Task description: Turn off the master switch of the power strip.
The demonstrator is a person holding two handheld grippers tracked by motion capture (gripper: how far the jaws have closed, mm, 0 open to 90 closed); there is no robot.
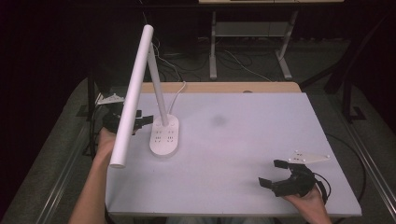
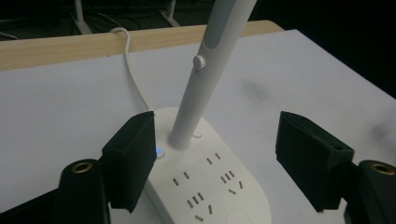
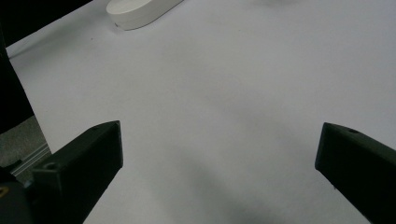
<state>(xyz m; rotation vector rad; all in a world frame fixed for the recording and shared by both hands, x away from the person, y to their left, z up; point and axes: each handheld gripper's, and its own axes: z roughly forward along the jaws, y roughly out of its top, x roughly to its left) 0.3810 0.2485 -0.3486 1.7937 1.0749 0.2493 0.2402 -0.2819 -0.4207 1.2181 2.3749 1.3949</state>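
- Desk lamp (image 1: 159, 93): it stands upright at the left of the white table (image 1: 243, 154), its oval base (image 2: 210, 186) carrying socket slots and a white cord (image 2: 133, 74) that runs off toward the table's far edge. The long lamp head (image 1: 133, 93) is unfolded and slants toward the near edge.
- Left gripper (image 1: 128, 122): it is level with the base, jaws apart and straddling the foot of the stem (image 2: 201, 93). One pad sits just beside a small button (image 2: 159, 152) that glows blue; neither pad presses on stem or base, so nothing is gripped.
- Right gripper (image 1: 275, 173): it rests at the near right of the table, well apart from the lamp, jaws spread wide with bare table between them.
- Progress, as judged: the approach to the lamp is made; the head shows no glow, so pressing the button or grasping the stem appears to remain.
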